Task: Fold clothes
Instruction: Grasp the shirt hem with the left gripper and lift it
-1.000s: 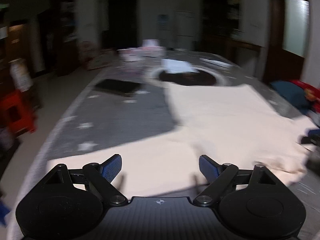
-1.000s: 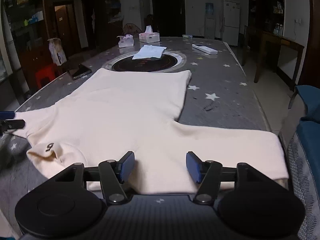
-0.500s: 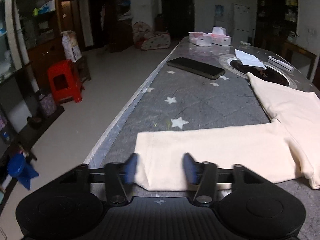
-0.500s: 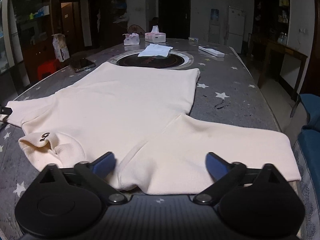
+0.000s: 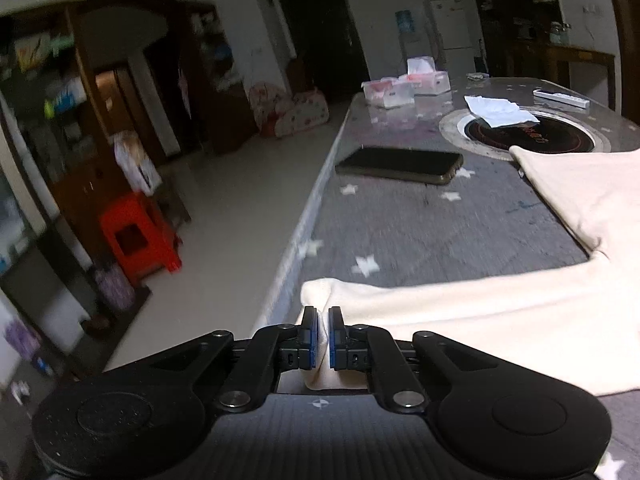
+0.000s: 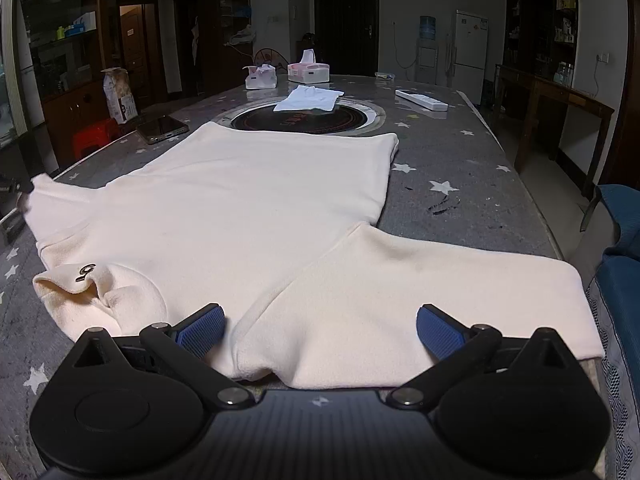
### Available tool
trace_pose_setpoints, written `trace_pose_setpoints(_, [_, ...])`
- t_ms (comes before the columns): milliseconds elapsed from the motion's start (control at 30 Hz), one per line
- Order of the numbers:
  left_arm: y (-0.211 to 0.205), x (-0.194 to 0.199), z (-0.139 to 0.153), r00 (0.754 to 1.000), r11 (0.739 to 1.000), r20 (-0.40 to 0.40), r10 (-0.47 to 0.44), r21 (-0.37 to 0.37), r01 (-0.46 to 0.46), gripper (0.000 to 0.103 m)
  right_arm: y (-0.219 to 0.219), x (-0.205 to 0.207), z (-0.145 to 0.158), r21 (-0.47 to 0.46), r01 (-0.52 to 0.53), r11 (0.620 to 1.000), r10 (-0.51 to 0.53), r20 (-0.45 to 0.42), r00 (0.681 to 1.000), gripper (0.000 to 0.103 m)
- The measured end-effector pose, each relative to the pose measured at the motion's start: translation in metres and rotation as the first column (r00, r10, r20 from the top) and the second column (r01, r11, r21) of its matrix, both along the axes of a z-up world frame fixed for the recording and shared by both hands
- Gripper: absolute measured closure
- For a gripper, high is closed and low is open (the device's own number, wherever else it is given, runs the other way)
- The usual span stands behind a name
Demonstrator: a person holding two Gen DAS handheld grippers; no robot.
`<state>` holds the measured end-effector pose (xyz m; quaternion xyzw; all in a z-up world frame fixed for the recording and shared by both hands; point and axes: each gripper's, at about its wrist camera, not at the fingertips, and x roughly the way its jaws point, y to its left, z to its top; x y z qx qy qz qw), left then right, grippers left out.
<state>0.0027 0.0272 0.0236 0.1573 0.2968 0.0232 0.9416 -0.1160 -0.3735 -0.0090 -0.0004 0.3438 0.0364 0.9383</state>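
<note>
The left tool (image 5: pixel 323 334) pinches a sleeve end of the cream sweater (image 6: pixel 256 208), spread flat on the star-patterned bench (image 6: pixel 460 152). The right tool (image 6: pixel 320 330) hovers wide open over the shoulder. Farther back lies a phone (image 5: pixel 400 165).

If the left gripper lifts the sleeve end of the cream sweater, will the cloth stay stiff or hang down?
The cream knit sweater lies limp with soft folds at its collar, so it will probably droop. Since the left gripper pinches only the sleeve end, the body would likely drag behind. The grey star-print tablecloth looks matte, so sliding may meet some friction.
</note>
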Motion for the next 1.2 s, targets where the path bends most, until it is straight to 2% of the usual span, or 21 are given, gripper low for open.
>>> trace_pose_setpoints(133, [-0.004, 0.02, -0.013, 1.0, 0.991, 0.019, -0.002, 0.131, 0.0, 0.1, 0.0, 0.0, 0.0, 0.001, 0.0, 1.0, 0.0, 0.0, 1.0, 0.0])
trace_pose_setpoints(200, [0.001, 0.033, -0.022, 1.0, 0.991, -0.024, 0.014, 0.132, -0.011, 0.099, 0.0, 0.0, 0.0, 0.001, 0.0, 1.0, 0.0, 0.0, 1.0, 0.0])
trace_pose_setpoints(333, [0.014, 0.04, -0.018, 0.996, 0.994, -0.033, 0.081, 0.07, -0.079, 0.094, 0.0, 0.0, 0.0, 0.001, 0.0, 1.0, 0.0, 0.0, 1.0, 0.0])
trace_pose_setpoints(400, [0.014, 0.033, -0.009, 0.997, 0.998, -0.04, 0.068, -0.013, -0.068, 0.088, 0.0, -0.001, 0.0, 0.0, 0.001, 1.0, -0.001, -0.001, 1.0, 0.0])
trace_pose_setpoints(467, [0.012, 0.024, 0.003, 0.998, 0.993, -0.047, 0.04, -0.111, -0.045, 0.087, 0.001, -0.001, 0.0, -0.002, 0.001, 1.0, -0.001, -0.001, 1.0, 0.0])
trace_pose_setpoints(533, [0.0, 0.011, 0.01, 0.998, 0.982, -0.047, -0.034, -0.186, 0.025, 0.083, 0.001, -0.001, 0.0, -0.002, 0.001, 1.0, -0.001, -0.001, 1.0, 0.0])
trace_pose_setpoints(600, [-0.014, 0.002, 0.011, 0.992, 0.967, -0.05, -0.115, -0.234, 0.101, 0.072, 0.001, -0.001, 0.0, -0.002, 0.001, 1.0, -0.001, -0.001, 1.0, 0.0])
trace_pose_setpoints(667, [-0.028, -0.001, 0.006, 0.982, 0.954, -0.067, -0.178, -0.256, 0.156, 0.071, 0.001, -0.001, 0.0, -0.002, 0.001, 1.0, -0.001, -0.001, 1.0, 0.0])
trace_pose_setpoints(700, [-0.035, -0.001, 0.001, 0.978, 0.954, -0.076, -0.197, -0.243, 0.173, 0.071, 0.001, -0.001, 0.0, -0.001, 0.001, 1.0, -0.001, -0.001, 1.0, 0.0])
trace_pose_setpoints(833, [-0.048, 0.002, -0.016, 0.975, 0.971, -0.05, -0.216, -0.112, 0.21, 0.068, 0.001, -0.001, 0.0, 0.001, 0.001, 1.0, -0.001, -0.001, 1.0, 0.0])
trace_pose_setpoints(900, [-0.049, 0.007, -0.02, 0.979, 0.978, -0.033, -0.203, -0.051, 0.201, 0.065, 0.0, 0.0, 0.0, 0.001, 0.001, 1.0, -0.001, -0.001, 1.0, 0.0])
trace_pose_setpoints(1067, [-0.045, 0.023, -0.023, 0.982, 0.982, -0.017, -0.187, 0.026, 0.188, 0.06, 0.001, 0.0, 0.0, 0.001, 0.001, 1.0, -0.001, -0.001, 1.0, 0.0])
trace_pose_setpoints(1200, [-0.045, 0.021, -0.025, 0.98, 0.978, 0.002, -0.197, 0.075, 0.196, 0.055, 0.001, 0.0, 0.0, 0.001, 0.001, 1.0, -0.001, -0.001, 1.0, 0.0])
